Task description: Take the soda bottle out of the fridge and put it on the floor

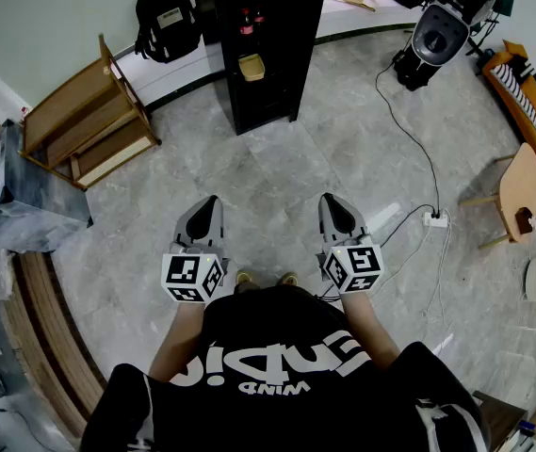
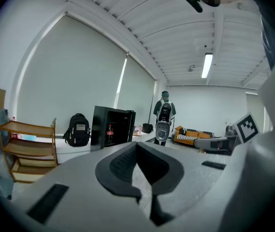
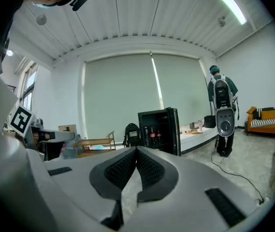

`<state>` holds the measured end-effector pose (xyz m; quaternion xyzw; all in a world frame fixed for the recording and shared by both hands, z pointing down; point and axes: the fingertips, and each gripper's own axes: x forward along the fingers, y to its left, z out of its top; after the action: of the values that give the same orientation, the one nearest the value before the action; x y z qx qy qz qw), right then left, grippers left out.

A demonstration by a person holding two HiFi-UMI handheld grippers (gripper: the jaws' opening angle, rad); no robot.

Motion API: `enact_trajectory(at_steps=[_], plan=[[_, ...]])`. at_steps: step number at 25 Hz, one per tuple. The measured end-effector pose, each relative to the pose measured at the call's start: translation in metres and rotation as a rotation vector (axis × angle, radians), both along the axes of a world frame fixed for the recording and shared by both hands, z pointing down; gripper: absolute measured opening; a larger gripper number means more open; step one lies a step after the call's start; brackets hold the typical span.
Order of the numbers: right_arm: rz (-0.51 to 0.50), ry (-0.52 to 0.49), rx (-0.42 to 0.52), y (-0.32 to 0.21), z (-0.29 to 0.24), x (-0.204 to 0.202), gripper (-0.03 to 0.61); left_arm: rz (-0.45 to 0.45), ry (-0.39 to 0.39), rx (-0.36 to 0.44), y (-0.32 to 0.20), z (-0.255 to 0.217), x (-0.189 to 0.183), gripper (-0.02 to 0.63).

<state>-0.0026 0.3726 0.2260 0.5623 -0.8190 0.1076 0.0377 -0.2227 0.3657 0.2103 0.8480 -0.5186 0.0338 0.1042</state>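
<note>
left gripper (image 1: pixel 209 201), right gripper (image 1: pixel 330 199), wide floor (image 1: pixel 277 163), fridge (image 1: pixel 268 64)

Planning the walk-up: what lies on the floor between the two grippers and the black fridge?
Only bare grey floor, seen in the head view; the wooden shelf stands off left, a cable off right.

Logged fridge (image 1: pixel 266 45) as black throughout. Noted red label on dark soda bottle (image 1: pixel 246 22) inside it. Marked floor (image 1: pixel 277 168) in front of the fridge as grey, marbled with paler veins. Entered backpack (image 1: pixel 165 9) left of the fridge as black with a pale patch; shelf (image 1: pixel 84 121) farther left as light brown wood. Put down sofa (image 1: pixel 510 62) far right of the fridge as orange, with black-and-white stripes. Recorded left gripper (image 1: pixel 209 203) and right gripper (image 1: pixel 330 201) as grey with black pads, cubes white with black squares.
</note>
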Motion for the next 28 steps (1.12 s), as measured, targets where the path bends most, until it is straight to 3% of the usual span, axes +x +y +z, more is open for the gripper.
enact_trajectory(at_steps=[13, 18, 28], plan=[[-0.029, -0.07, 0.034, -0.002, 0.0, -0.029, 0.025, 0.057, 0.026, -0.006, -0.023, 0.008, -0.019, 0.007], [0.022, -0.085, 0.039, -0.012, 0.009, -0.028, 0.025, 0.098, 0.023, 0.007, -0.039, 0.011, -0.016, 0.007], [0.03, -0.074, 0.039, -0.088, 0.019, -0.021, 0.025, 0.125, 0.023, 0.017, -0.114, 0.019, 0.004, 0.008]])
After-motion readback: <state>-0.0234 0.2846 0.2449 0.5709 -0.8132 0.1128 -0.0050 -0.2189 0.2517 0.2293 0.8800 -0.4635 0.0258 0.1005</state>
